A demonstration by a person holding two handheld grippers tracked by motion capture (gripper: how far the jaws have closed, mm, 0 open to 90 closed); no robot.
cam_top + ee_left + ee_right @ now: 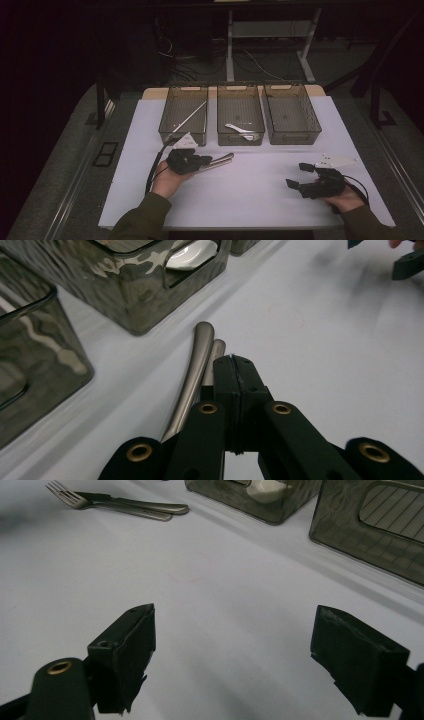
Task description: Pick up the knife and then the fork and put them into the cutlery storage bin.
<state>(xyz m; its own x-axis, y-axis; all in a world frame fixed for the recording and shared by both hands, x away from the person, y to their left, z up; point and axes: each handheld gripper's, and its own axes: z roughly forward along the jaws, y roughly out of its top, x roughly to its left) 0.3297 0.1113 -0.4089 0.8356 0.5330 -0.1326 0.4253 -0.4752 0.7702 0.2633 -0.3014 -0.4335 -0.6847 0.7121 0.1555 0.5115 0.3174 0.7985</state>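
Cutlery first: two steel handles lie side by side on the white table, just in front of the gap between the left and middle trays. In the right gripper view one of the pair is a fork, tines away from the handle ends.

Left gripper sits right over that pair, and its jaws are fully together in its own view. The thinner handle comes out from under the tips; the thicker one runs along the left side of the jaws. I cannot tell whether the pads actually pinch either piece or just rest on top.

Right gripper is well apart from the cutlery, low over the near right part of the table, held in the person's right hand. Its jaws stand wide with only bare table between them. I see a faint pink ring on the surface ahead of it.

Three smoky see-through trays in a row at the far edge:
- left tray: a long thin pale stick, lying diagonal
- middle tray: white spoon
- right tray: contents too dim for me to make out
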